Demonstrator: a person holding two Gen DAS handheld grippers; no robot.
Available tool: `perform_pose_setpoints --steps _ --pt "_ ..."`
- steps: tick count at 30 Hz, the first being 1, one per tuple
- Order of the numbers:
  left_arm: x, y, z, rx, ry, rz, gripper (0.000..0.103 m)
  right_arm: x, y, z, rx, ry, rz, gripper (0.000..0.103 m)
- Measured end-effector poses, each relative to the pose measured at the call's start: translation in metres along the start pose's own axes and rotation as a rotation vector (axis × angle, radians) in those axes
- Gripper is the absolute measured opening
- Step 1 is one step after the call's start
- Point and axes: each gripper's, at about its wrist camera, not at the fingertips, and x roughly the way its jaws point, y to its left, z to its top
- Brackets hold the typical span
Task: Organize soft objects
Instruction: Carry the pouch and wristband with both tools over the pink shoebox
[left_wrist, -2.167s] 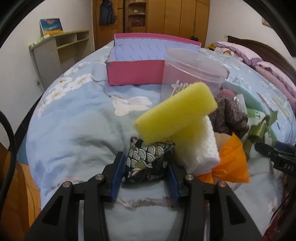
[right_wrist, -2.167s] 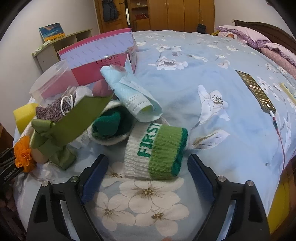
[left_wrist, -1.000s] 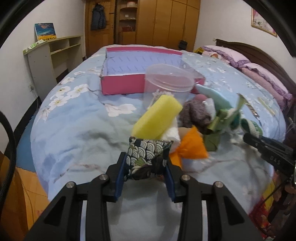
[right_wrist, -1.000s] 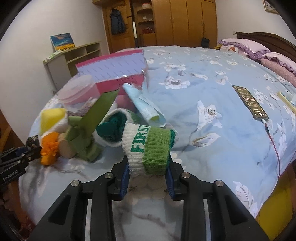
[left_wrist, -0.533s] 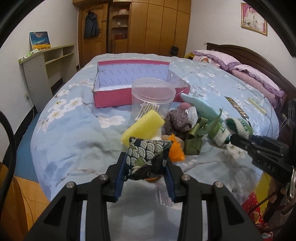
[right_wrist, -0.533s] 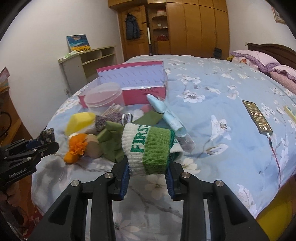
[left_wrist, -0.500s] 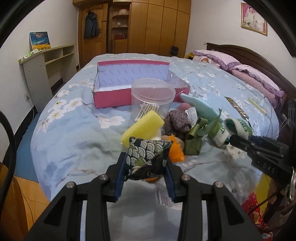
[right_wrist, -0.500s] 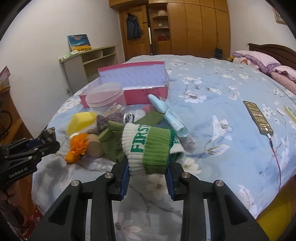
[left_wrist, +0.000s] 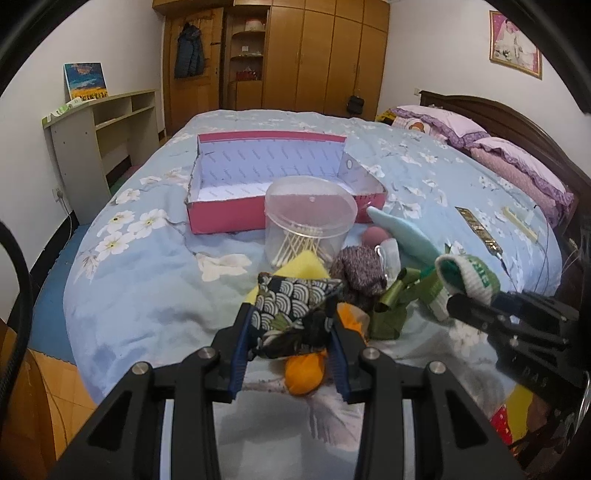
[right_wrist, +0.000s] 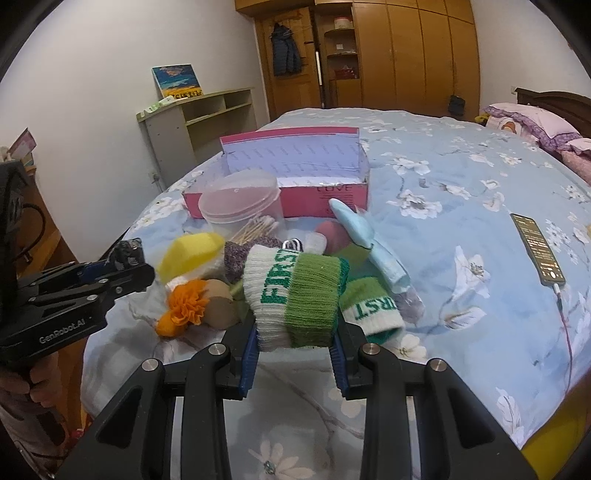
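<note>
My left gripper (left_wrist: 291, 334) is shut on a dark wave-patterned fabric pouch (left_wrist: 295, 312), held above the bed. My right gripper (right_wrist: 295, 339) is shut on a rolled white and green sock (right_wrist: 295, 299) marked FIRST, lifted over the pile. A second such sock (right_wrist: 371, 310) lies on the bed just to its right. The pile holds a yellow sponge (right_wrist: 190, 253), an orange fabric flower (right_wrist: 184, 304), a purple knit piece (left_wrist: 360, 271), a green ribbon (left_wrist: 393, 308) and a light blue mask (right_wrist: 365, 232). An open pink box (left_wrist: 273, 177) sits behind the pile.
A clear tub of cotton swabs (left_wrist: 308, 225) stands between the pile and the box. A phone on a cable (right_wrist: 537, 249) lies on the bedspread to the right. Shelves (left_wrist: 103, 136) line the left wall, and pillows (left_wrist: 517, 162) lie at the bed's far right.
Both grippers have risen and pulled back from the pile, each still holding its item. The box and tub now look farther off and lower in both views.
</note>
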Motion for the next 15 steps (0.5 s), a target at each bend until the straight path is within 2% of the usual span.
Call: perform_pose_setpoints --steps 15 --pt "0.014 0.003 0.025 -0.027 0.017 0.009 0.039 0.012 0.003 0.027 -0.021 0.004 0.033 0.034"
